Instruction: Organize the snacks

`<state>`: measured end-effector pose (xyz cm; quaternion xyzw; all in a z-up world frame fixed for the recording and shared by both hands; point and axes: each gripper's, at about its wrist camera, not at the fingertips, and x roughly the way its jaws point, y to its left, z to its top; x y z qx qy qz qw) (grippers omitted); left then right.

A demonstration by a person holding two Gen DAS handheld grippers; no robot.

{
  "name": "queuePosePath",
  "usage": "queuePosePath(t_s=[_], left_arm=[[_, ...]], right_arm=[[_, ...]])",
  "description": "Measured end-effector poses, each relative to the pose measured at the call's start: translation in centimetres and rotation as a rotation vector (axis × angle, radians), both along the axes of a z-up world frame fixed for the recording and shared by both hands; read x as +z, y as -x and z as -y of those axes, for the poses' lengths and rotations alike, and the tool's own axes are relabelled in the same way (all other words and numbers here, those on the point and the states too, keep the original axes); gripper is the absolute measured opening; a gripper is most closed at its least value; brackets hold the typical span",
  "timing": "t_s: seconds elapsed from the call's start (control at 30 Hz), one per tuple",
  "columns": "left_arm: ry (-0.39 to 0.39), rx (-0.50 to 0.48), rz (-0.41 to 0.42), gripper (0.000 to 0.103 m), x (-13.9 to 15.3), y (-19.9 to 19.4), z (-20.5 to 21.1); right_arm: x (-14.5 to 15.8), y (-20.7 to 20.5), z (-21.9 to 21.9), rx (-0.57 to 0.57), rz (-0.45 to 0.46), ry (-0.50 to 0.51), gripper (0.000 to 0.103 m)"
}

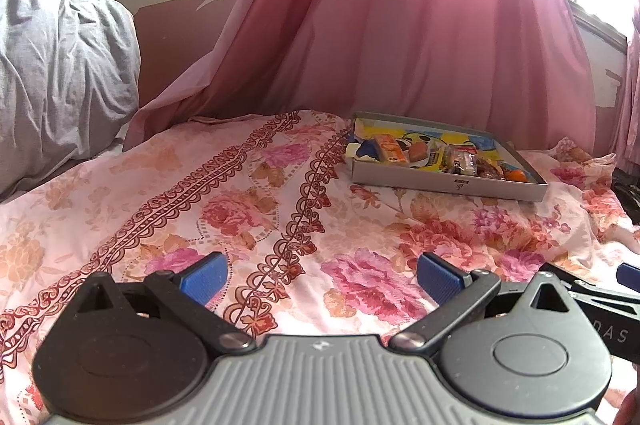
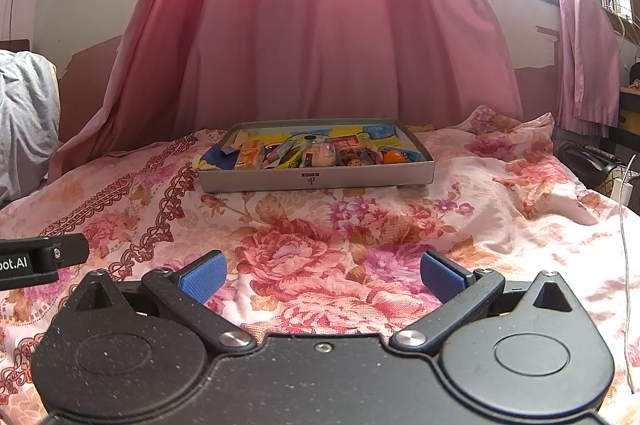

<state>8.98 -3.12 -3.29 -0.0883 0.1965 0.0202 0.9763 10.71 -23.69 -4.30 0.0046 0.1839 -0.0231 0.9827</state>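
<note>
While both grippers hover spread and empty over the bedspread [image 2: 320,225], the tray [image 2: 316,181] of snacks [image 2: 320,155] lies dead ahead of the right gripper [image 2: 322,275], long side crosswise, and off to the right of the left gripper [image 1: 322,277], so the right looks better placed.

The right tongs [image 2: 322,279] hang spread over the floral bedsheet [image 2: 320,225], well short of the snack tray [image 2: 316,179].

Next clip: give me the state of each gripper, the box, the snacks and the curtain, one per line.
Left gripper: open, empty, above the bedsheet.
Right gripper: open, empty, facing the box.
Box: lidless, flat on the bedsheet.
Snacks: all inside the box, bunched along its near wall.
Curtain: drawn, hem resting on the bed.
</note>
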Motion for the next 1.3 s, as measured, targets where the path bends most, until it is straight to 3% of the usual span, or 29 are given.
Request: queuePosePath(t_s=[1.3], left_arm=[[0.0,-0.001,-0.015,0.102,-0.4,-0.01,-0.28]], right_arm=[[-0.02,-0.13,-0.19,-0.003,-0.003,0.003,0.102]])
